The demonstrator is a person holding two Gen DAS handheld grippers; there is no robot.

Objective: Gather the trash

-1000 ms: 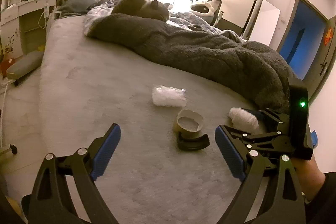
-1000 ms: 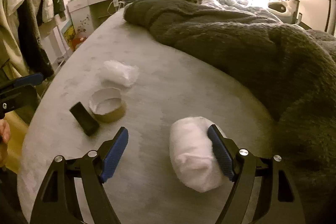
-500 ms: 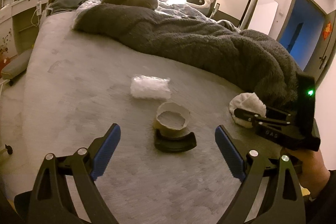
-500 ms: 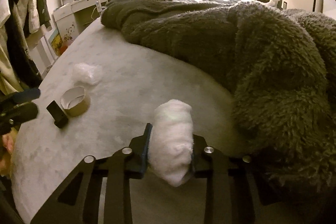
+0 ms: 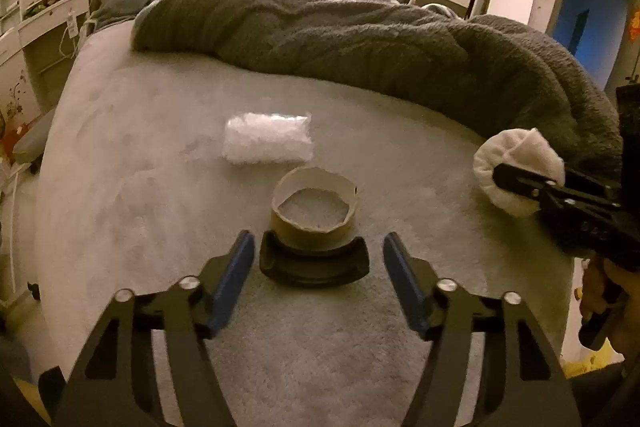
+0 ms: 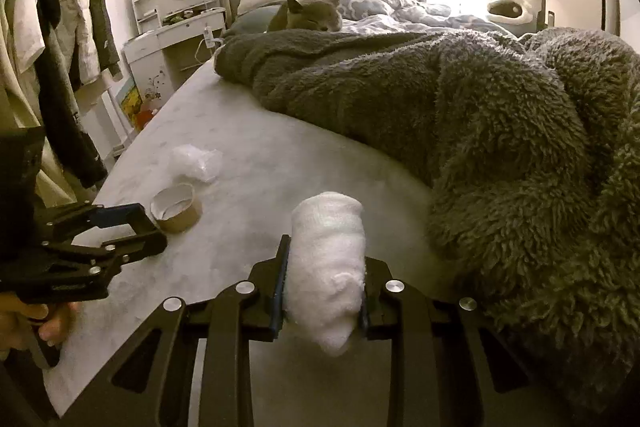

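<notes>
On the pale bed cover lie a brown tape roll core, a black curved piece just in front of it, and a crumpled clear plastic bag beyond. My left gripper straddles the black piece. Its jaws are closing, and the blue pads stand just off the piece's ends. My right gripper is shut on a white wad of wrapping, held above the cover. That wad also shows at the right of the left wrist view. The tape roll core and bag appear left in the right wrist view.
A thick grey fleece blanket is heaped across the right and far side of the bed. A grey cat lies near the headboard. Hanging clothes and a white dresser stand past the bed's left edge.
My right gripper shut on the white wad and raised it off the cover. My left gripper moved in over the black piece and tape roll, and its jaws narrowed.
</notes>
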